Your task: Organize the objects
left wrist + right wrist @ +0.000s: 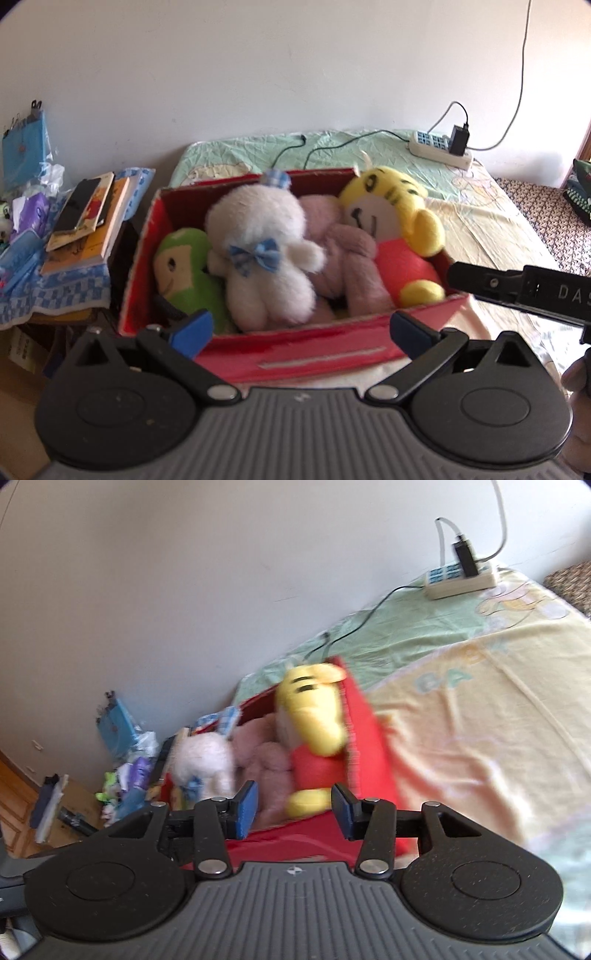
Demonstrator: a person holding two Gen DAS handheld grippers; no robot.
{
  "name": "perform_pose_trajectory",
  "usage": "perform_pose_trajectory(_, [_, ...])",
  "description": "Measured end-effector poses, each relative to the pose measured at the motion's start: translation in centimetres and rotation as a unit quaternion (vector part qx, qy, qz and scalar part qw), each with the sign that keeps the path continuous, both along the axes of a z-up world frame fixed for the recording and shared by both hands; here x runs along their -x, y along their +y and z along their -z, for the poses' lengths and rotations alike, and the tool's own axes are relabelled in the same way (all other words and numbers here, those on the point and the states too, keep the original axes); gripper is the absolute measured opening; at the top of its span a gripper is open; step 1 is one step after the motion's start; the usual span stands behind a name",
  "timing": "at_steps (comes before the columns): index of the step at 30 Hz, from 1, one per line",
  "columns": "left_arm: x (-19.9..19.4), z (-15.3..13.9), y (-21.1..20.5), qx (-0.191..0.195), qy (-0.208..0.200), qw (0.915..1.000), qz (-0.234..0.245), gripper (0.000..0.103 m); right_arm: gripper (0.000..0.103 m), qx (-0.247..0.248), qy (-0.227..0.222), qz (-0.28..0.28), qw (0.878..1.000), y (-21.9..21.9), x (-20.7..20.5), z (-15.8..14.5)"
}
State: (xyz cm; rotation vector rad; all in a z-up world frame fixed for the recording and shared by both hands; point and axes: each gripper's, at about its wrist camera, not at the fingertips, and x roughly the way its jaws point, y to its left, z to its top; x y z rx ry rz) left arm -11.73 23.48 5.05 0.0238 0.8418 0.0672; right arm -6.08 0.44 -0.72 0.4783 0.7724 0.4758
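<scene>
A red cardboard box (317,350) sits on the bed and holds several plush toys: a white bear with a blue bow (266,251), a green doll (181,266), a pink plush (347,251) and a yellow tiger in red (399,229). My left gripper (299,332) stands open just in front of the box's near wall, empty. In the right wrist view the box (369,746) lies tilted, with the yellow tiger (314,716) and white bear (207,764) inside. My right gripper (293,808) is open above the box's near corner, empty; its black finger (517,291) shows at the box's right.
A power strip (439,147) with a charger and cables lies at the far side of the bed (491,229), against the white wall. Left of the box, a stack of books (88,225) and cluttered bags (26,184) cover a low stand. Open bedsheet stretches to the right.
</scene>
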Motion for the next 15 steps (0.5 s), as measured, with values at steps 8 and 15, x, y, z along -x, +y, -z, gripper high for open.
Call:
perform_pose_trajectory(8, [0.7, 1.7, -7.7, -0.017, 0.027, 0.9993, 0.02, 0.102, 0.054, 0.109, 0.011, 0.043, 0.993, -5.6, 1.3, 0.6])
perform_pose_trajectory(15, [0.7, 4.1, -13.6, -0.027, 0.061, 0.9968, 0.043, 0.102, 0.061, 0.153, 0.036, 0.071, 0.985, -10.3, 2.3, 2.1])
